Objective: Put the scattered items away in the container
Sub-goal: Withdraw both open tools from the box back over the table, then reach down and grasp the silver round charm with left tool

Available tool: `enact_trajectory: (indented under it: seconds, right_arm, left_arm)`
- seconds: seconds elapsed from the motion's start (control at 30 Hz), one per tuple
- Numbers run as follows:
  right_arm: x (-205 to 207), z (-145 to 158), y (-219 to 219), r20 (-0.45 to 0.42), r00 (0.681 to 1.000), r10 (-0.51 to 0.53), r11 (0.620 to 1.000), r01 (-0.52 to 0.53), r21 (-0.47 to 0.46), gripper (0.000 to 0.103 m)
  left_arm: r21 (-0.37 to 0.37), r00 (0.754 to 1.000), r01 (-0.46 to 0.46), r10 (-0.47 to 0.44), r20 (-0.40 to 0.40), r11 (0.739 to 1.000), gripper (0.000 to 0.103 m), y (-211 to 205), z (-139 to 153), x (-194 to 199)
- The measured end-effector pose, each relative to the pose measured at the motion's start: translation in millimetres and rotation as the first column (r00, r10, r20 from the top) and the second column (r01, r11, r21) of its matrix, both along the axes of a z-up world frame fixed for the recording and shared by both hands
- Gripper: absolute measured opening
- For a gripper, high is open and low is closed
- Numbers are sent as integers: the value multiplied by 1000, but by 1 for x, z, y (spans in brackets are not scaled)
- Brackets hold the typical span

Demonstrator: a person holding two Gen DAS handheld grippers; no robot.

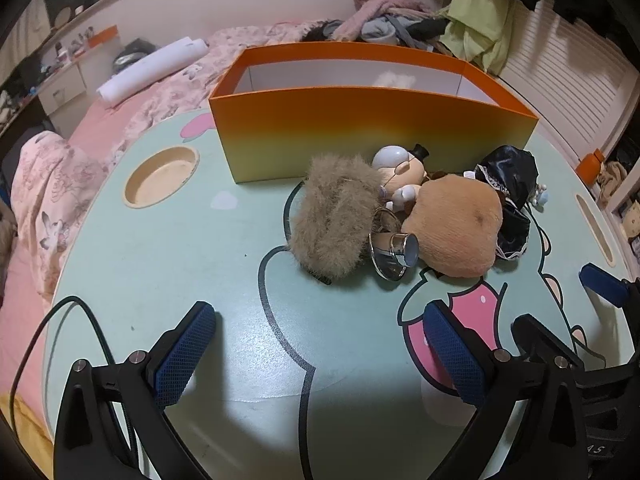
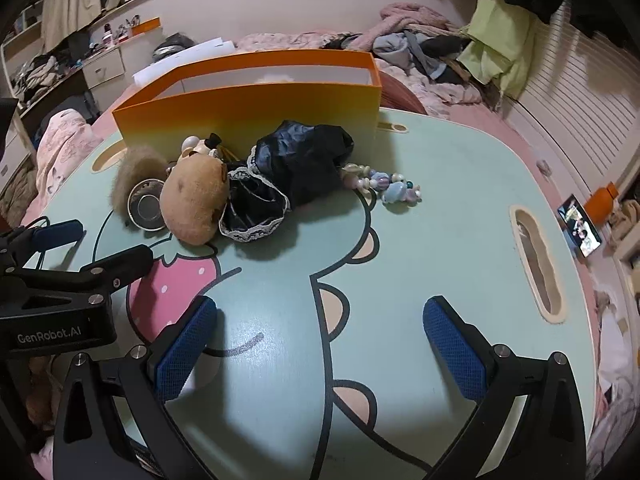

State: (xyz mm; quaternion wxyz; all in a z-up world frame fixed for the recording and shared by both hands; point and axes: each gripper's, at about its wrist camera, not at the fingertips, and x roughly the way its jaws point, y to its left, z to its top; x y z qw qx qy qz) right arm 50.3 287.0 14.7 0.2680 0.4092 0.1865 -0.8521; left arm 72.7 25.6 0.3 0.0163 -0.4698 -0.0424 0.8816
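Observation:
An orange box (image 1: 372,132) with a white inside stands at the back of the green cartoon table (image 1: 200,240); it also shows in the right wrist view (image 2: 248,108). In front of it lies a pile: a furry beige piece (image 1: 332,216), a small doll figure (image 1: 400,172), a brown plush (image 1: 456,224), a black lace-trimmed cloth (image 2: 296,164), a shiny metal cup (image 1: 394,252) and a bead string (image 2: 388,186). My left gripper (image 1: 320,356) is open and empty, short of the pile. My right gripper (image 2: 320,356) is open and empty, to the right of the left one.
The table has a round recess (image 1: 160,176) at the left and a slot handle (image 2: 536,260) at the right. The table sits on a bed with pink bedding (image 1: 52,184) and clothes (image 2: 420,40). A phone (image 2: 580,230) lies off the right edge.

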Motion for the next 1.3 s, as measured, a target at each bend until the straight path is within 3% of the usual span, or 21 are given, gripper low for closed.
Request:
enact_trajectory:
  seconds: [0.3, 0.37, 0.43, 0.5, 0.6, 0.63, 0.77, 0.83, 0.87, 1.07, 1.3]
  right_arm:
    - [1, 0, 1, -23, 1000, -8, 1000, 8, -22, 103]
    - [0, 0, 1, -25, 1000, -6, 1000, 5, -26, 103]
    - [0, 0, 1, -29, 1000, -6, 1000, 5, -31, 103]
    - [0, 0, 3, -29, 1000, -8, 999, 7, -44, 102]
    - [1, 2, 7, -52, 998, -23, 998, 20, -65, 93]
    - [2, 2, 7, -66, 997, -29, 998, 25, -66, 86]
    - [3, 4, 11, -94, 995, -35, 996, 27, -88, 65]
    - [2, 5, 14, -95, 995, -37, 994, 27, -107, 55]
    - [1, 6, 15, -94, 995, -41, 992, 30, -119, 49]
    - [-1, 7, 19, -81, 996, -45, 988, 32, -152, 47]
    - [-1, 8, 19, -81, 996, -40, 988, 28, -151, 47]
  left_arm:
    - [12, 1000, -17, 17, -8, 1000, 102, -1, 1, 0]
    - [31, 1000, -17, 18, -23, 999, 92, -3, 2, 2]
    - [50, 999, -23, 25, -42, 999, 73, -7, 5, 5]
    - [79, 998, -25, 28, -49, 997, 71, -12, 6, 6]
    - [125, 997, -12, 20, -68, 992, 64, -15, 8, 8]
    - [132, 996, -7, 18, -82, 991, 58, -16, 10, 9]
    - [127, 991, 31, -14, -132, 991, 52, -14, 20, 10]
    - [119, 989, 57, -40, -146, 991, 36, -12, 22, 9]
    - [122, 988, 75, -56, -146, 990, 33, -10, 22, 9]
    - [119, 979, 165, -148, -142, 979, 17, 5, 21, 4]
    - [83, 978, 162, -148, -147, 983, 17, 12, 25, -11]
